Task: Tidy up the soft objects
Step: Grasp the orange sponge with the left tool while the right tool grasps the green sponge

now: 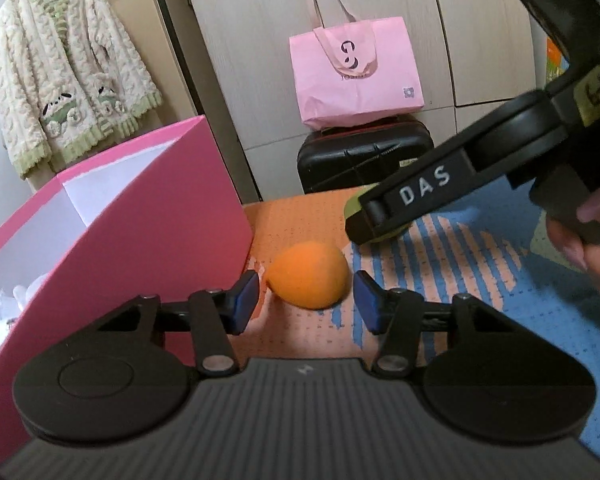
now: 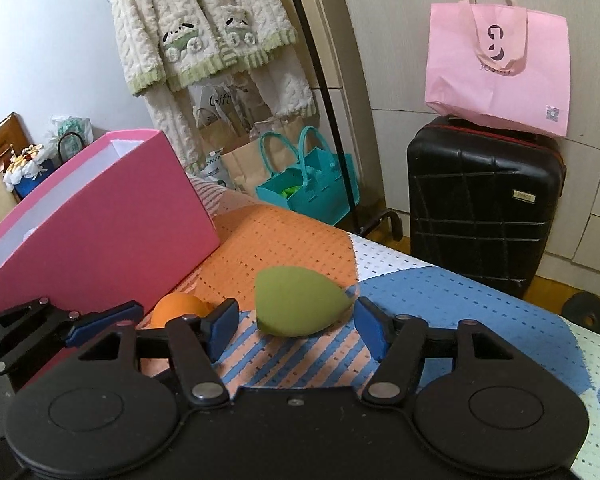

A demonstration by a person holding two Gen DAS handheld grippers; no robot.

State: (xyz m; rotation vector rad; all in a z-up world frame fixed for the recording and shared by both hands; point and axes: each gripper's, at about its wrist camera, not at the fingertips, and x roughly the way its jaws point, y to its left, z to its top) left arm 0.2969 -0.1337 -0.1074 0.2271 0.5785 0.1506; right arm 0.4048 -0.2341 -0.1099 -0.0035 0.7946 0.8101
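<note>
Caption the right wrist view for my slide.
Open right gripper lined up on a green sponge lying on the blanket, pink box alongside.

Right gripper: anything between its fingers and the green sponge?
No. In the right wrist view the green sponge lies between the open fingers of the right gripper, with only bare patterned blanket around it.

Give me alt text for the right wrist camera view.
The open right gripper frames a green teardrop sponge lying on a patterned blanket. An orange sponge and pink box sit left.
</note>
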